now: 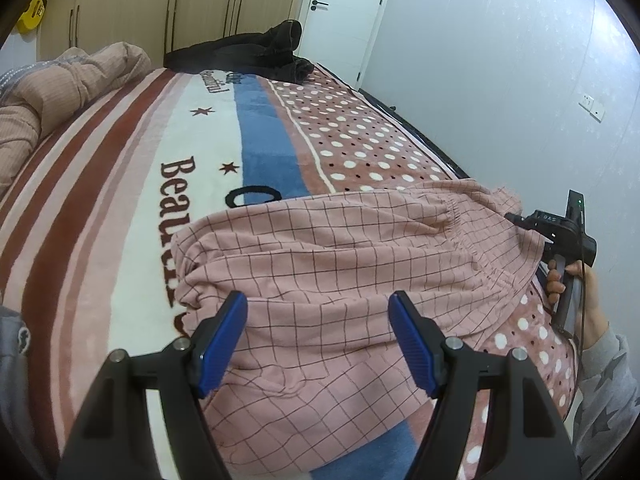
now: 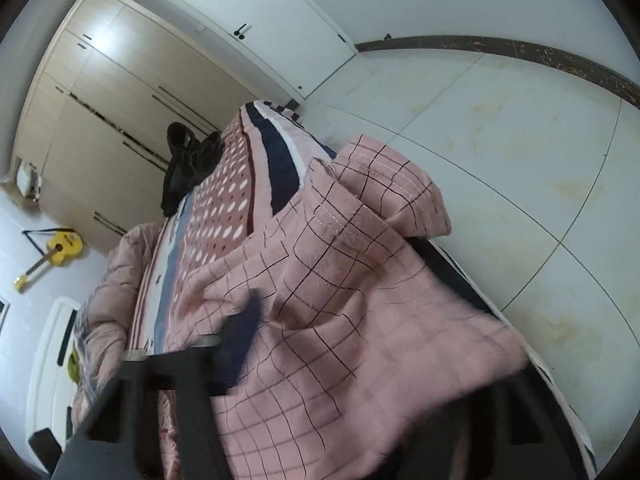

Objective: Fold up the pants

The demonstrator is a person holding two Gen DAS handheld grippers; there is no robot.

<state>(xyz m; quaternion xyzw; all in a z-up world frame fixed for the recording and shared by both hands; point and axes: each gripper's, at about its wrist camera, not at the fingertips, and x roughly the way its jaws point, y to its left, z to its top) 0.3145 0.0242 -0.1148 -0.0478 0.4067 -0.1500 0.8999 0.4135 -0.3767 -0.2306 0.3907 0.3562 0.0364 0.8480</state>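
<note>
Pink grid-checked pants [image 1: 320, 264] lie rumpled on the bed's patterned blanket [image 1: 132, 184], elastic waistband bunched near the bed edge.

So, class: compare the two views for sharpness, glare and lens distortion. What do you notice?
Left wrist view: sharp, the pink checked pants and open blue jaws crisp; fisheye bends the bed blanket. Right wrist view: the near pants cloth and the right gripper smear with blur; glare whitens the wardrobe; floor tile lines curve.
</note>
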